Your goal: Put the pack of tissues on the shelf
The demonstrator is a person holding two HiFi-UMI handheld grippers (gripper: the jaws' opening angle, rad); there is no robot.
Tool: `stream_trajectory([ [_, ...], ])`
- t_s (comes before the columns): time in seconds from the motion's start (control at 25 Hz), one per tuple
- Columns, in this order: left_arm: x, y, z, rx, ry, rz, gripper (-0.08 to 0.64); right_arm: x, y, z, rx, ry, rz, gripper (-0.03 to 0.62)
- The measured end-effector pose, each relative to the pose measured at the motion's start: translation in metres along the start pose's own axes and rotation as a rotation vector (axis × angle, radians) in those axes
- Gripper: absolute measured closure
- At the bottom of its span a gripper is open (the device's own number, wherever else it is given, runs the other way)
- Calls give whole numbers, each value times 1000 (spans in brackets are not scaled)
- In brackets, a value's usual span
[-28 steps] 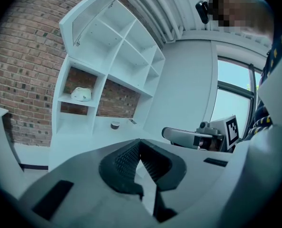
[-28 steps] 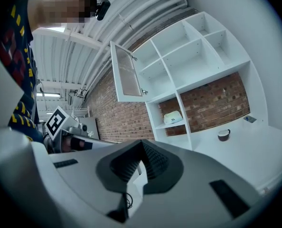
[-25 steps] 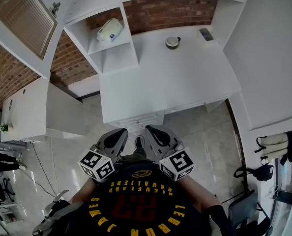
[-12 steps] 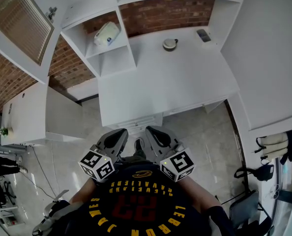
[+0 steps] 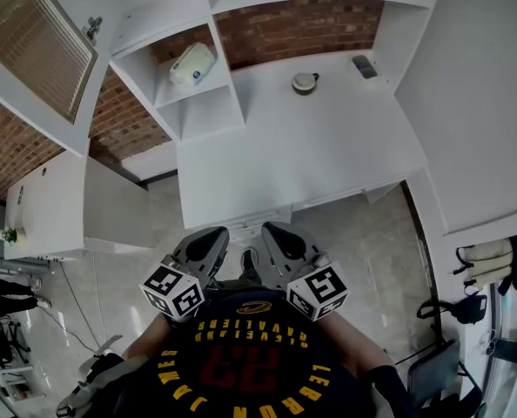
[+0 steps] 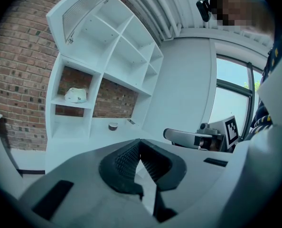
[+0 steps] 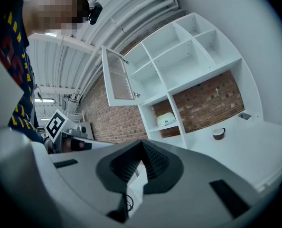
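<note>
White counter (image 5: 285,159) set against a brick wall (image 5: 298,24), white shelving (image 5: 389,33) around it

The pack of tissues (image 5: 193,64) lies on a shelf (image 5: 184,91) in the cubby at the counter's left end, well apart from both tongs. A cup (image 5: 305,81) and a small dark flat object (image 5: 364,65) sit near the back of the counter. The left tongs (image 5: 217,238) and right tongs (image 5: 271,235) are held side by side near the person's shirt (image 5: 250,364), off the counter's front edge, each pair pressed together
</note>
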State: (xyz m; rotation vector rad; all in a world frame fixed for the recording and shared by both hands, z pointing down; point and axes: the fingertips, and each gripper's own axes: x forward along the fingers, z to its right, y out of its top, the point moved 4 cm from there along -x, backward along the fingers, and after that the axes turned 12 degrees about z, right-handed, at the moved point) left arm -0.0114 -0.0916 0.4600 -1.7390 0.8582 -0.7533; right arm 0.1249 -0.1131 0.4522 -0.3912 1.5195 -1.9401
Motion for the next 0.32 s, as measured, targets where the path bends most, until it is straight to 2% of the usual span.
stream_trajectory([
  [0.32, 9, 5, -16, -10, -7, -5, 556, 16, -3, 8, 12, -9, -9, 603],
])
